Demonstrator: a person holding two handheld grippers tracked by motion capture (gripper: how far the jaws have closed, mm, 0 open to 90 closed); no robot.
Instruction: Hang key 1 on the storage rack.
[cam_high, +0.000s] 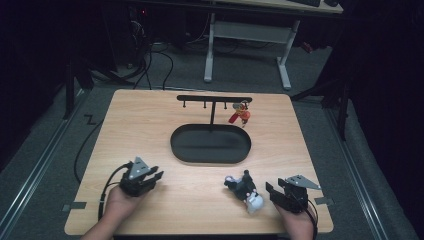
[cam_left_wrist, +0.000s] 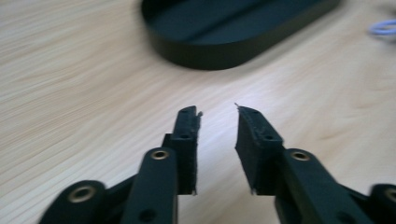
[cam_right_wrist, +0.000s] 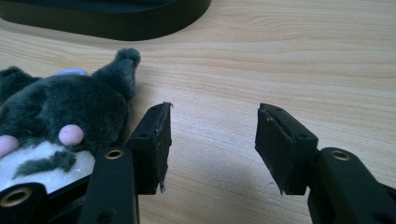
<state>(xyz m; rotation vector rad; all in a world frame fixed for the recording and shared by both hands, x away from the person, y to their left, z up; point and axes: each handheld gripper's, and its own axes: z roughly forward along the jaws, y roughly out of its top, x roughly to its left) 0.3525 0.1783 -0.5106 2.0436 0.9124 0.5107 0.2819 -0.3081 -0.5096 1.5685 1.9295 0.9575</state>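
Note:
A dark grey and white plush toy (cam_high: 245, 191) lies on the wooden table near its front edge, just left of my right gripper (cam_high: 274, 191). In the right gripper view the plush toy (cam_right_wrist: 60, 126) sits beside the left jaw, outside the gap, and my right gripper (cam_right_wrist: 212, 123) is open with bare wood between the jaws. My left gripper (cam_high: 156, 176) rests at the front left, and the left gripper view has it (cam_left_wrist: 218, 112) open and empty. A black oval tray (cam_high: 210, 144) sits mid-table with a black hook rack (cam_high: 214, 99) behind it. A red keychain figure (cam_high: 240, 114) hangs from the rack's right end.
The tray rim (cam_left_wrist: 210, 58) lies ahead of the left gripper, and the tray rim (cam_right_wrist: 116, 30) is beyond the plush in the right gripper view. Bare wood stretches between the two hands. A desk frame (cam_high: 247, 45) and cables (cam_high: 145, 65) stand on the floor behind the table.

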